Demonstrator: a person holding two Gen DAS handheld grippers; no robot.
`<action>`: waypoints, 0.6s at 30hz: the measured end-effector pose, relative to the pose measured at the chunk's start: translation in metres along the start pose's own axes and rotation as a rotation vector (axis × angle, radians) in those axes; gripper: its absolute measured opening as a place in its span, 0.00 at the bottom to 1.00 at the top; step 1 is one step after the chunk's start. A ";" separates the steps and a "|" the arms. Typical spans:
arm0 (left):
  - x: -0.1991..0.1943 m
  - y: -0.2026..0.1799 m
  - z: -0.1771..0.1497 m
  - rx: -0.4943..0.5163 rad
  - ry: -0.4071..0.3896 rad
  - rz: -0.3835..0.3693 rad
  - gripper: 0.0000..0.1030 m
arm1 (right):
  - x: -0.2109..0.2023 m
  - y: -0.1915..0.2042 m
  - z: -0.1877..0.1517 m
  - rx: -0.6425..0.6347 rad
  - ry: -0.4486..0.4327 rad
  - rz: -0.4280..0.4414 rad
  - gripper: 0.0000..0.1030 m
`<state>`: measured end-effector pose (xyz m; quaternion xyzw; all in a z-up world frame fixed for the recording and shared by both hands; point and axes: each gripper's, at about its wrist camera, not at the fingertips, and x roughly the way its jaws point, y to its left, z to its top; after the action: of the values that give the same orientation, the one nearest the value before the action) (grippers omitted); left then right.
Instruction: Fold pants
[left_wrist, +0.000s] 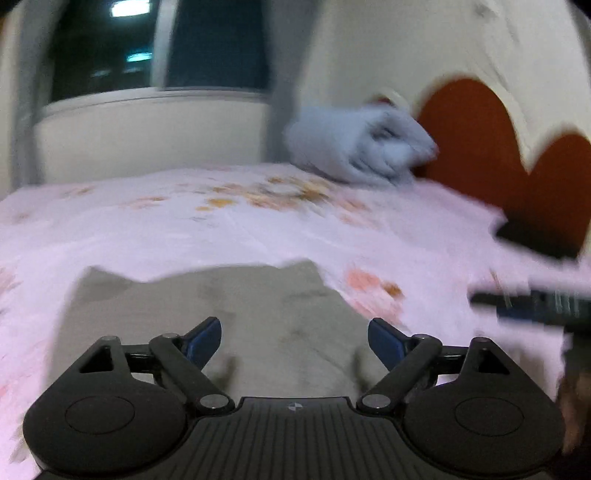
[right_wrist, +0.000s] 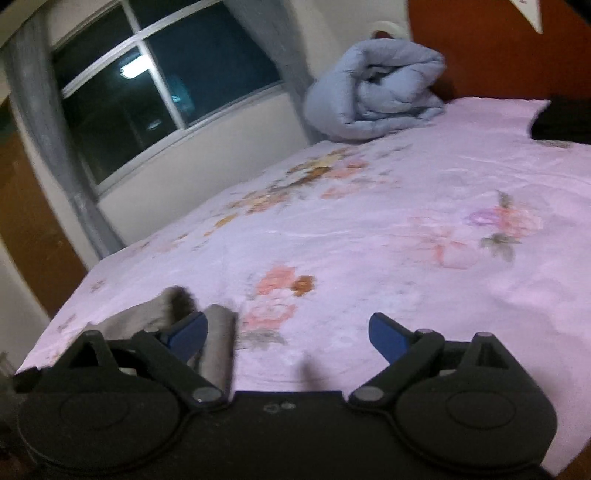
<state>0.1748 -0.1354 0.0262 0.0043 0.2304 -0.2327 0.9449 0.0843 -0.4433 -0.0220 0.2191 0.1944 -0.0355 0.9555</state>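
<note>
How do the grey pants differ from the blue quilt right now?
The grey pants lie flat and spread near the bed's close edge, under the left gripper; the blue quilt is rolled into a bulky bundle at the far end, by the headboard. Both rest on the pink floral sheet.

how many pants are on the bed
1: grey pants lie on the pink floral sheet at the near edge. A dark item by the headboard is unidentifiable.

Left wrist view motion-blurred; dark object (left_wrist: 535, 302) at right edge unidentifiable. Grey pants (right_wrist: 218, 343) partly hidden behind right hand-held gripper (right_wrist: 288, 332).
</note>
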 end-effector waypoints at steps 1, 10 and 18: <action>-0.006 0.016 0.000 -0.049 0.000 0.027 0.84 | 0.001 0.006 -0.001 -0.009 0.010 0.024 0.86; -0.067 0.143 -0.050 -0.409 0.031 0.266 0.84 | 0.017 0.086 -0.010 -0.143 0.073 0.178 0.65; -0.063 0.176 -0.098 -0.583 0.033 0.274 0.84 | 0.074 0.128 -0.017 -0.154 0.233 0.103 0.63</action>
<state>0.1606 0.0599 -0.0514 -0.2317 0.3001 -0.0272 0.9249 0.1661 -0.3196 -0.0127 0.1577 0.2944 0.0544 0.9410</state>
